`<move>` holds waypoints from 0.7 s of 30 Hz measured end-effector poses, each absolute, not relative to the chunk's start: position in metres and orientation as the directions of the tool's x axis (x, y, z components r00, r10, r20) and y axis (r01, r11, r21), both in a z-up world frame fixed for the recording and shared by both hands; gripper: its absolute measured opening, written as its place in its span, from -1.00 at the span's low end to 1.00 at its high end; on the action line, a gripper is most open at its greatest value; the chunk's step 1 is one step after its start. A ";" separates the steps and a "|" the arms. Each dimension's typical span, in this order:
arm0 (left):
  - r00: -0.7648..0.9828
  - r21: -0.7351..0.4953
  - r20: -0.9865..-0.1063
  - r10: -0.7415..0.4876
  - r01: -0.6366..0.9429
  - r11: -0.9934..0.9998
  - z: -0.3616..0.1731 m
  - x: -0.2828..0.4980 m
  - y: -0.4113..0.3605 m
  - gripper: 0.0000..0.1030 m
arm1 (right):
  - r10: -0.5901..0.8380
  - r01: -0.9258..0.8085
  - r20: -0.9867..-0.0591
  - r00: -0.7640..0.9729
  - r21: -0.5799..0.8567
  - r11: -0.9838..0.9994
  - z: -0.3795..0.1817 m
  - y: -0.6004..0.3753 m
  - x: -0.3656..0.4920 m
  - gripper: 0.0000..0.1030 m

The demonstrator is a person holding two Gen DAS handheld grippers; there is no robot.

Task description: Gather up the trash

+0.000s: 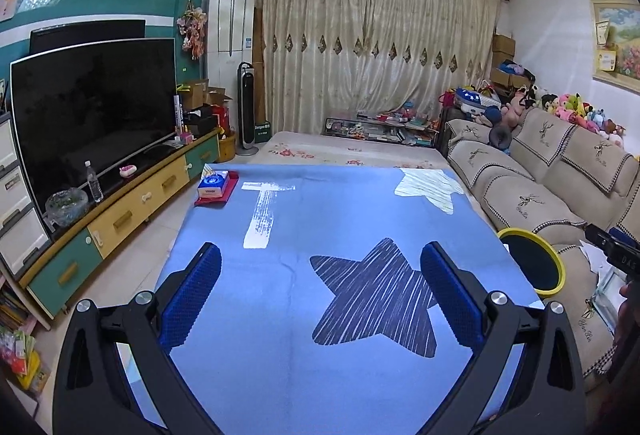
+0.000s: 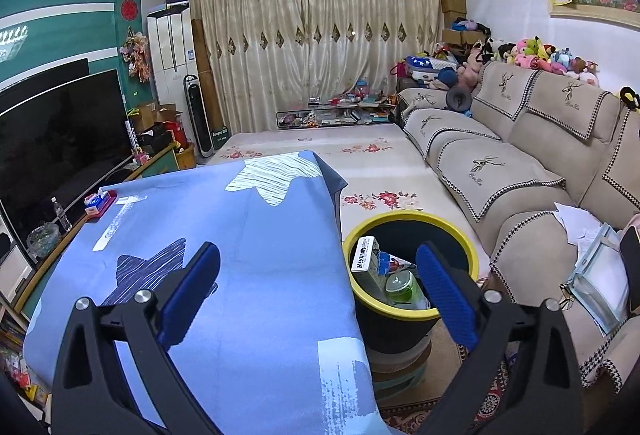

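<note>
A black bin with a yellow rim [image 2: 460, 235] stands beside the table's right edge. Inside it lie a white carton [image 2: 366, 259] and a green-lidded cup [image 2: 402, 287]. My right gripper [image 2: 318, 271] hangs open over the table's right edge and the bin, with nothing between its blue fingers [image 2: 444, 291]. In the left wrist view my left gripper [image 1: 320, 275] is open above the blue star-patterned cloth [image 1: 300, 227] and holds nothing. The bin's rim [image 1: 554, 263] shows at the right edge of the table there. Part of the right gripper's body [image 1: 614, 251] appears at far right.
A tissue box on a red tray [image 1: 216, 187] sits at the table's far left corner. A beige sofa [image 2: 520, 163] runs along the right, with papers and a clear folder [image 2: 596, 275] on its seat. A TV cabinet [image 1: 120, 211] lines the left wall.
</note>
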State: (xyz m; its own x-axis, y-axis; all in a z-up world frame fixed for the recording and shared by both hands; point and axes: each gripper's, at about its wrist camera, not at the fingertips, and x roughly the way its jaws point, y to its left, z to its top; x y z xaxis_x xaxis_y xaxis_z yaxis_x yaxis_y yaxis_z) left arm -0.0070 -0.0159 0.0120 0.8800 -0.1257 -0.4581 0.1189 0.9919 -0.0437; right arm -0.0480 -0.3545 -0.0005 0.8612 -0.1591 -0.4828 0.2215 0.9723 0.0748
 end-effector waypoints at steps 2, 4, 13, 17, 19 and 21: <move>0.884 -0.036 -0.451 -0.122 0.118 0.992 0.015 -0.007 -0.017 0.91 | -0.157 0.219 -0.481 0.863 0.076 0.973 0.000 -0.354 -0.047 0.82; 0.884 -0.040 -0.449 -0.128 0.123 0.992 0.016 -0.005 -0.018 0.91 | -0.157 0.219 -0.483 0.862 0.075 0.973 -0.002 -0.353 -0.044 0.82; 0.878 -0.036 -0.456 -0.142 0.142 0.989 0.015 -0.003 -0.025 0.91 | -0.155 0.222 -0.488 0.859 0.081 0.972 -0.005 -0.355 -0.041 0.83; 0.879 -0.033 -0.456 -0.142 0.143 0.989 0.016 -0.003 -0.025 0.91 | -0.156 0.226 -0.489 0.858 0.086 0.970 -0.007 -0.358 -0.042 0.83; 0.877 -0.037 -0.458 -0.147 0.147 0.988 0.016 -0.003 -0.025 0.91 | -0.156 0.225 -0.490 0.858 0.085 0.971 -0.007 -0.358 -0.042 0.83; 0.877 -0.034 -0.458 -0.146 0.148 0.988 0.015 -0.002 -0.026 0.91 | -0.155 0.225 -0.489 0.858 0.088 0.970 -0.007 -0.359 -0.042 0.83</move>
